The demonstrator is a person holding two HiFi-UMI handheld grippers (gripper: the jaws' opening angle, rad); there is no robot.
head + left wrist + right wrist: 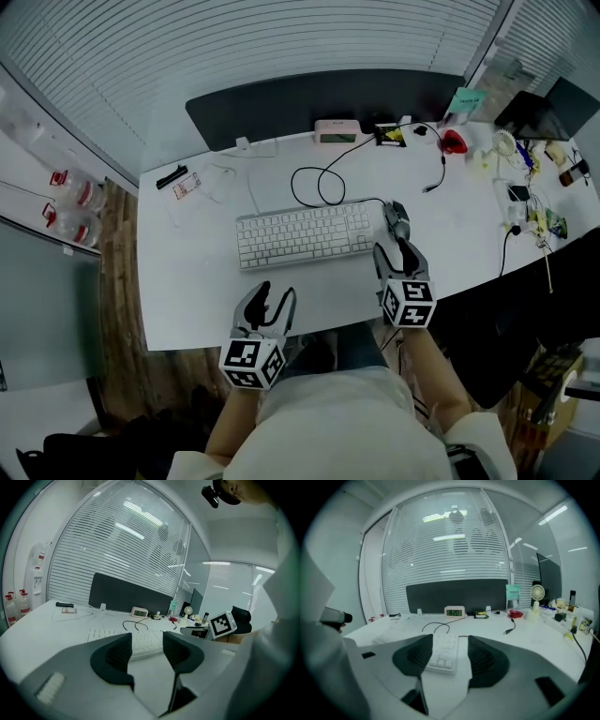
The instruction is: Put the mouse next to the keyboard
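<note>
Mouse (397, 217) lies just right of the keyboard (302, 235), the right gripper (397, 251) just on its near side, the left gripper (275, 294) idle, both jaws parted and empty; any retreat should probably run straight back without nudging it.

Desk clock (454, 612) display: 8:20. No other text legible anywhere.

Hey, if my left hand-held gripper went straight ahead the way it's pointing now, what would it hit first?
Most likely the keyboard. It shows in the gap between the open jaws of the left hand-held gripper, with only bare desk before it. Height is hard to judge, so it might pass just over the keys.
</note>
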